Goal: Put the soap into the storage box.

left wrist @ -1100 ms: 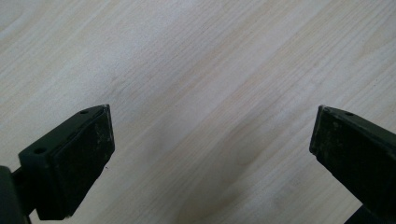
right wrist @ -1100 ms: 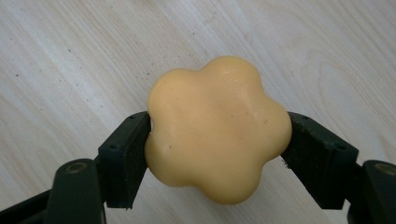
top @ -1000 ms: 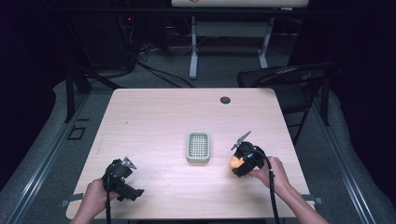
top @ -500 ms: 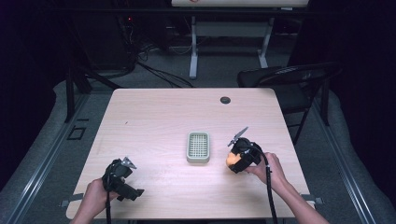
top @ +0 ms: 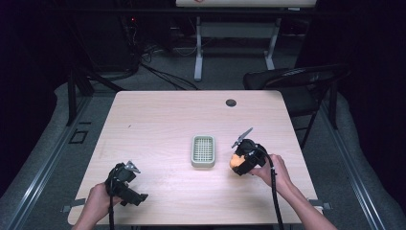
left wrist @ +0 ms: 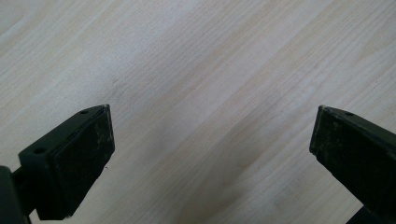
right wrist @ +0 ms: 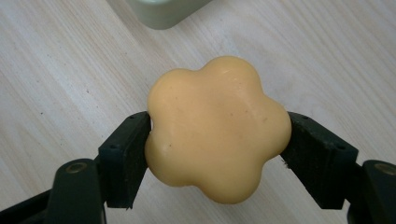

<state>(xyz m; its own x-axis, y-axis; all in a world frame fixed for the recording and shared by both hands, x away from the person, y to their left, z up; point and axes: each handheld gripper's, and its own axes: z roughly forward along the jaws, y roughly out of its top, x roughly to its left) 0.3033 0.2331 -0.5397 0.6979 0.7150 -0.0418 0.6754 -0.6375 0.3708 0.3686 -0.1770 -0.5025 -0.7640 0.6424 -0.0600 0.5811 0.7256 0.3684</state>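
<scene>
- since a second ago the right claw has slid closer to the green tray, squeezing the flower soap.
- soap looks slippery; pinched at its edges, it might pop out just beside the tray.
- left claw waits wide open, holding nothing.

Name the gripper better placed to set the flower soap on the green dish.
Right: the right gripper already clamps the soap beside the dish. The left gripper is open, farther off.

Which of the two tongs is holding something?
The right tongs, clamped on the orange flower-shaped soap; the left tongs stand wide open over bare table.
</scene>
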